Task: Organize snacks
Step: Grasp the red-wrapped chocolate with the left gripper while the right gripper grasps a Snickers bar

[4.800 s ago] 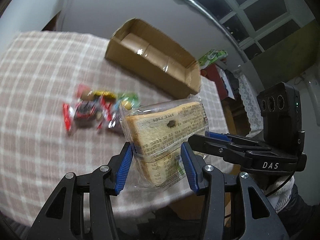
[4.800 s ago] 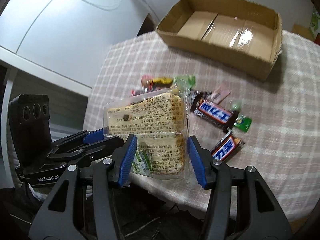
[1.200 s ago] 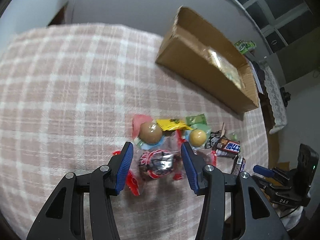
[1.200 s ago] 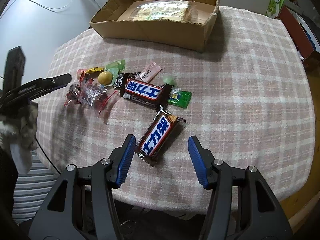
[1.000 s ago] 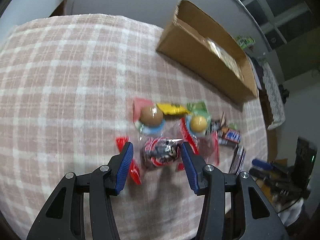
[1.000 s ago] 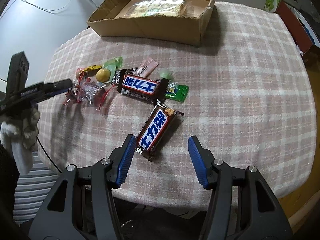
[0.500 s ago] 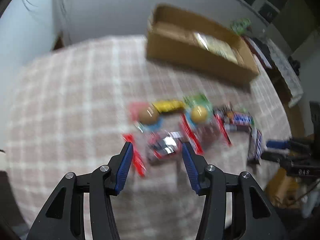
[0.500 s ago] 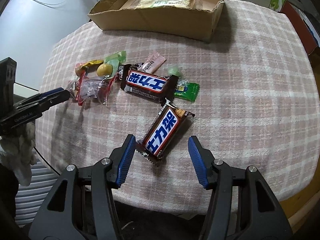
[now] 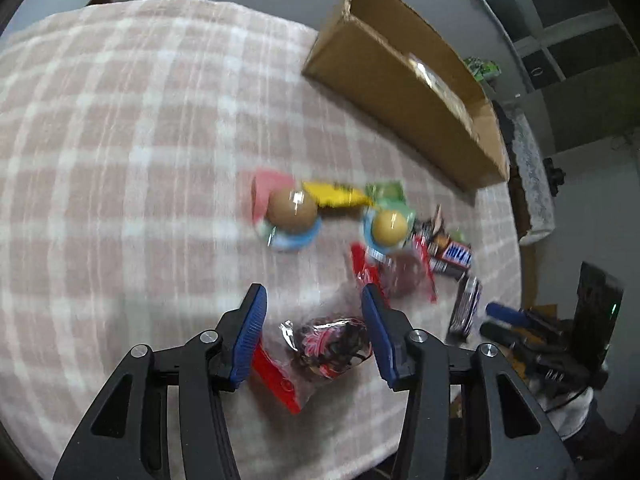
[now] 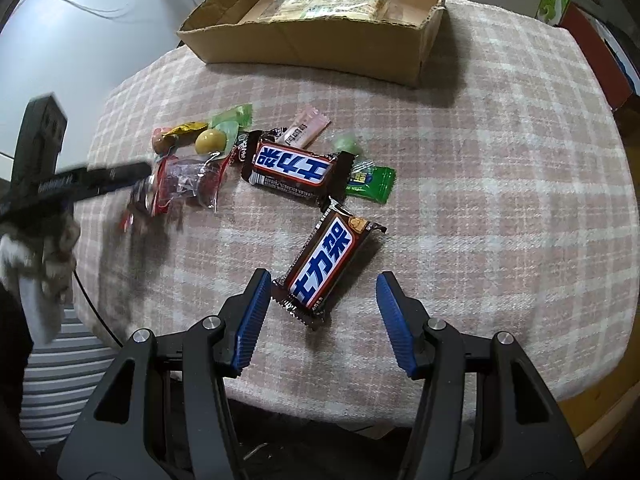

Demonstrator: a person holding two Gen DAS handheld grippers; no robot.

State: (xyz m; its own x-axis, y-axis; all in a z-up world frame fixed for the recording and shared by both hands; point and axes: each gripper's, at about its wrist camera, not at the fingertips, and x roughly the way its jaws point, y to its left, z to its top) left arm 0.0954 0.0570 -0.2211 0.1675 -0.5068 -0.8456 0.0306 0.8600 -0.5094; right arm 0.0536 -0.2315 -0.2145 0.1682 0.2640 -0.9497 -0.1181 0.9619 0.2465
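So the left gripper [image 9: 312, 328] is angled down at the table with a clear red-edged candy bag [image 9: 328, 346] sitting between its blue pads. The jaws have just been nudging inward, but from the left wrist view I can't really tell whether the pads are pressing on the bag or only flanking it, since the picture is smeared. Just past the tips there's a brown ball candy [image 9: 291, 210] on a blue wrapper, a yellow wrapper [image 9: 336, 196], and a second, yellower ball candy [image 9: 390, 224], all bunched together.

The right gripper [image 10: 320, 312] hangs over the near Snickers bar [image 10: 326, 266] with its jaws apart; the bar's lower end lies between the tips, close to the left pad, resting flat on the cloth, not gripped. A second Snickers bar [image 10: 294, 170] lies just beyond it, with a green packet [image 10: 370, 184] to its right and a pink sachet [image 10: 304, 130] behind.

Everything's on a pink checked tablecloth [image 10: 500, 160]. At the far edge is the cardboard box [image 10: 320, 40], and a wrapped bread pack [image 10: 332, 2] is lying inside it.
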